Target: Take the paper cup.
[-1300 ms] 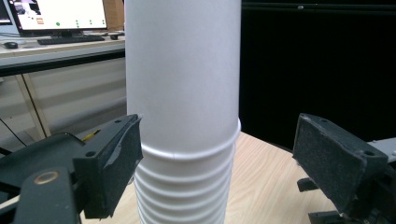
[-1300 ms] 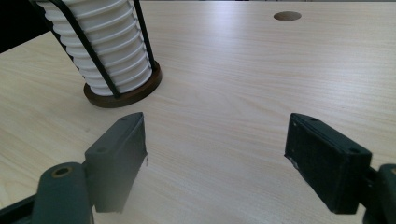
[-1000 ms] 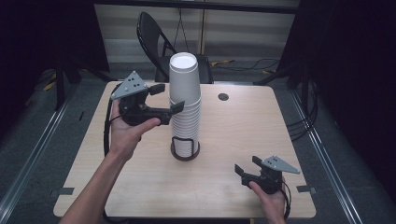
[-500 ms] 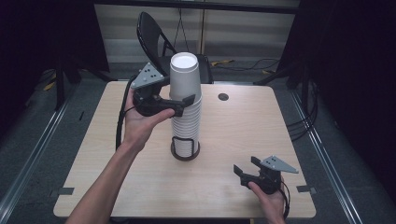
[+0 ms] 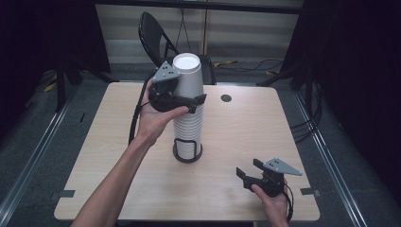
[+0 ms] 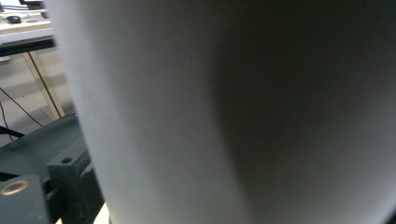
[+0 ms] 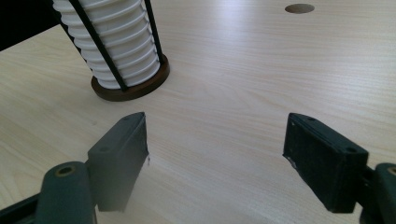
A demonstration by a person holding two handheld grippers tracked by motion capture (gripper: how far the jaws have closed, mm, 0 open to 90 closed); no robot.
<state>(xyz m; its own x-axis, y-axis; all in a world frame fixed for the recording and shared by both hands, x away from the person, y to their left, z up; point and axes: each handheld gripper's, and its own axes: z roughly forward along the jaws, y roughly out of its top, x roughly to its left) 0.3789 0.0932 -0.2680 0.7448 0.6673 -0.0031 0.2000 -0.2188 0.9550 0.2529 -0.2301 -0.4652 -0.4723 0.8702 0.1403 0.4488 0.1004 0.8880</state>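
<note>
We see the left gripper (image 5: 189, 97) closed around the top cup (image 5: 187, 78) of the paper-cup stack (image 5: 188, 124) in its holder (image 5: 187, 152); lifting off remains. The right gripper (image 5: 249, 173) rests wide, empty.

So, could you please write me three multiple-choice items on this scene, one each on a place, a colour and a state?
1. Where does the right claw sit?
A. low over the table's near right part
B. on the chair
C. atop the stack

2. What colour are the cups in the cup stack?
A. red
B. white
C. blue

3. How do the right claw's jaws stand?
A. spread, holding nothing
C. closed on a cup
B. closed on the holder

Key: 1 A, the high view shows it near the table edge; 2 B, every cup is white; 3 A, the right gripper view shows bare wood between the jaws.
</note>
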